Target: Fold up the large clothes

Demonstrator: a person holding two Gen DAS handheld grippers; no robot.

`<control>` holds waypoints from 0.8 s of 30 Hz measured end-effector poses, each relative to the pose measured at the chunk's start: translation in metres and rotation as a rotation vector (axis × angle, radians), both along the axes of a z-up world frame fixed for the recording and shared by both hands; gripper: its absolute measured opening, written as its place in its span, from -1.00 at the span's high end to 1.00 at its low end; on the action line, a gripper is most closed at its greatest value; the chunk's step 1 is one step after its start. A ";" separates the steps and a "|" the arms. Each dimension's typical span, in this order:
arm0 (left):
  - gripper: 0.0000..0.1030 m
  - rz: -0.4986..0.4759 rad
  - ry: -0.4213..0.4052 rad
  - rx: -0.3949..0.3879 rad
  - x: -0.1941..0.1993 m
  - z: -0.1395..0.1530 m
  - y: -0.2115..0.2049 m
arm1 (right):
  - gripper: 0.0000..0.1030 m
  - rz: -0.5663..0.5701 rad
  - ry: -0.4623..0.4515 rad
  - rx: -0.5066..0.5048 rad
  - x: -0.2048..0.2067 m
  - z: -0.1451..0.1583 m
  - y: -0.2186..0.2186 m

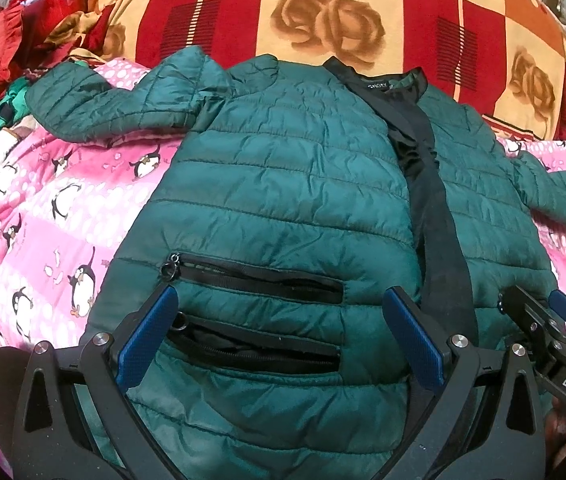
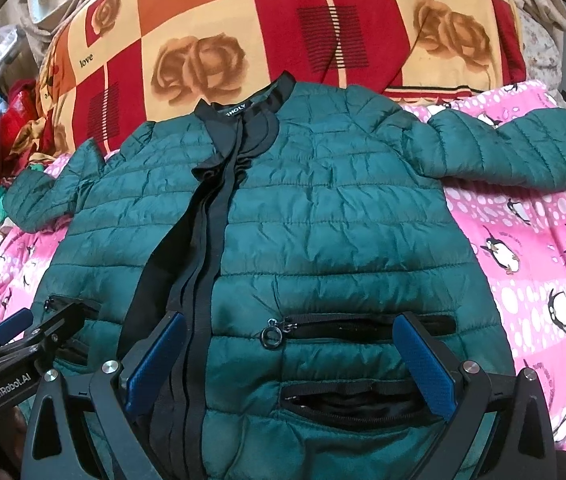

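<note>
Both grippers hang wide apart over the hem, nothing between their pads: the left gripper [image 1: 279, 334] sits above the two zip pockets [image 1: 257, 280] on its side, and the right gripper [image 2: 291, 364] does the same just beside it. Ahead of them the green puffer jacket [image 1: 283, 168] lies front-up and spread flat, collar [image 2: 243, 114] farthest away, black zip placket [image 2: 207, 240] running between the two tools. One sleeve [image 1: 115, 100] reaches out to the left, the other sleeve [image 2: 515, 148] to the right. Folding hasn't begun, by the look of it. The slippery quilted shell calls for a deep bite on an outer edge, then carrying each side inward evenly. Underneath lies the pink penguin blanket [image 2: 543, 260], with the rose-print blanket [image 1: 323, 12] beyond.
</note>
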State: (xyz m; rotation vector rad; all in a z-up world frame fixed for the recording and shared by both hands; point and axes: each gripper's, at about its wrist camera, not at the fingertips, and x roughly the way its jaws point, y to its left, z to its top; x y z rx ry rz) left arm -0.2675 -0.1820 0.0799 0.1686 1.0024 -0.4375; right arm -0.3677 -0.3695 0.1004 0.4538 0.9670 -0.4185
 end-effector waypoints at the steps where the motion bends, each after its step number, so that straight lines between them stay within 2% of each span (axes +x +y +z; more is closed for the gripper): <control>1: -0.99 0.000 0.002 -0.003 0.000 0.000 0.000 | -1.00 0.002 0.052 -0.024 0.002 -0.003 -0.002; 2: -0.99 0.000 0.004 -0.006 0.000 -0.001 0.001 | -1.00 0.003 0.084 -0.038 0.003 -0.006 -0.003; 5: -0.99 0.000 0.004 -0.006 0.001 -0.001 0.001 | -1.00 0.009 0.094 -0.048 0.008 -0.005 -0.004; 10: -0.99 0.012 0.007 -0.014 0.005 0.000 0.004 | -1.00 0.016 0.011 -0.032 0.012 0.001 -0.003; 24: -0.99 0.036 -0.006 -0.024 0.019 0.006 0.017 | -1.00 0.035 0.008 -0.041 0.023 -0.003 0.006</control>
